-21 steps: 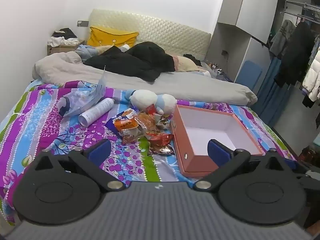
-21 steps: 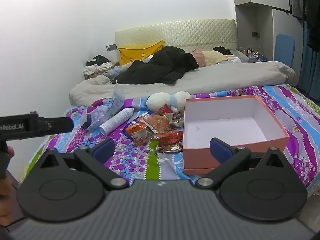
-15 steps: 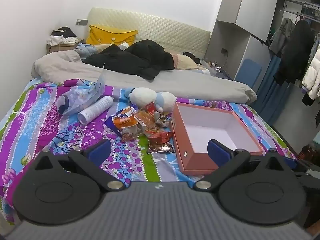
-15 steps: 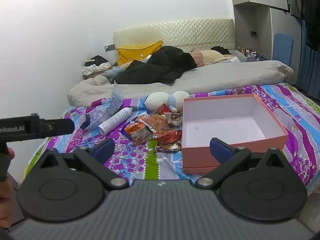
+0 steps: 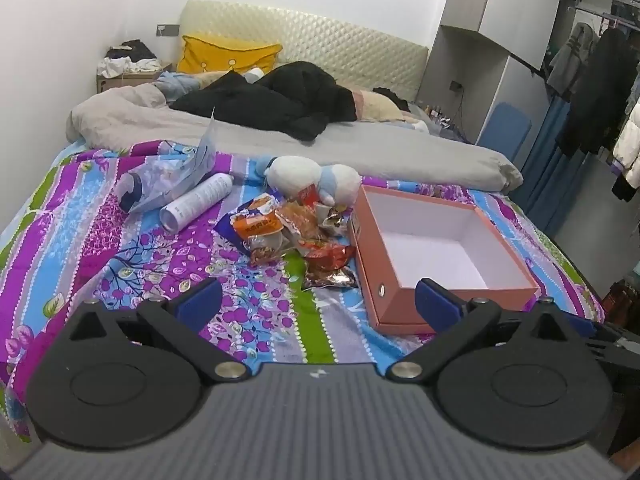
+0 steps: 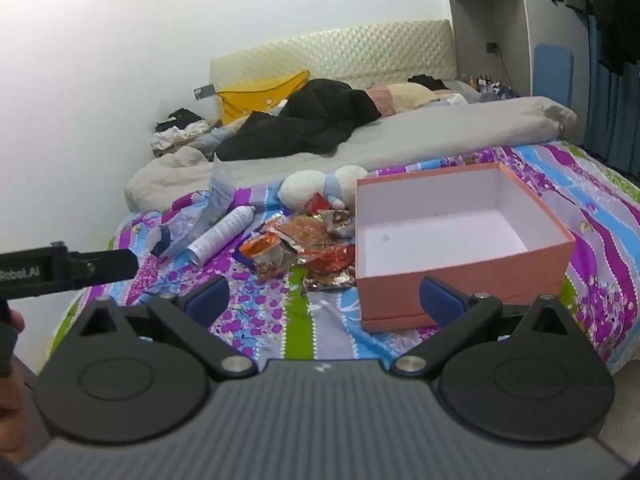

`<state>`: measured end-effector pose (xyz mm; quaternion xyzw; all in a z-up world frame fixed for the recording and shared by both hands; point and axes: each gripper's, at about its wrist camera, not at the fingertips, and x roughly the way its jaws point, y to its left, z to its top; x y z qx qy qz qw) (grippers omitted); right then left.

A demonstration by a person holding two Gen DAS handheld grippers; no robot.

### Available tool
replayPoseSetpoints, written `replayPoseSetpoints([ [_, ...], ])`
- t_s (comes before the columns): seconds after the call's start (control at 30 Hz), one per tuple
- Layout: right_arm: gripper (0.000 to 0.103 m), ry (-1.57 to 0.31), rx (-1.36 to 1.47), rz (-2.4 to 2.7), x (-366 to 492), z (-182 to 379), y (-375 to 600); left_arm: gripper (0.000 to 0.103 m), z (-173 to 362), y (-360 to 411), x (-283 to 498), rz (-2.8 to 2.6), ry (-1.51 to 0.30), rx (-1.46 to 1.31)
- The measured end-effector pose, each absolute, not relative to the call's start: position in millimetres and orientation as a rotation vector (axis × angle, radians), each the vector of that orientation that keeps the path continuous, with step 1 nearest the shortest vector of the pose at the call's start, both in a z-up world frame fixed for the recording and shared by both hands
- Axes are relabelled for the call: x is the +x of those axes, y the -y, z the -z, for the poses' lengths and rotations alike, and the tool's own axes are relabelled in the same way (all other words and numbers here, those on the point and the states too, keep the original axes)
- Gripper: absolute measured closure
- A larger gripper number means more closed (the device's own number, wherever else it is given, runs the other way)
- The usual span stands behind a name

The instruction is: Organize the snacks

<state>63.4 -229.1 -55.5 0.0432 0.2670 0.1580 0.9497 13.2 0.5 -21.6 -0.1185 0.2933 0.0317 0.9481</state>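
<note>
Both views have drawn nearer the bed since a moment ago. Your left gripper [image 5: 318,300] and right gripper [image 6: 324,300] gape empty; snack packets [image 5: 292,236] lie piled just beside the empty pink box [image 5: 404,308]. Nothing sorted yet.

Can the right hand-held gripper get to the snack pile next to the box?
Probably yes. The right hand-held gripper is open and empty, and only bare bedspread lies between it and the snack pile. The box sits off to the right, not blocking.
</note>
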Motion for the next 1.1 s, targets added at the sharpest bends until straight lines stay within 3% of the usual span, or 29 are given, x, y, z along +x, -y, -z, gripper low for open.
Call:
replayPoseSetpoints([
  [1.1, 0.000, -0.593, 0.056, -0.334, 70, 78, 224, 0.000, 47, -13, 31, -0.055, -0.654, -0.241],
])
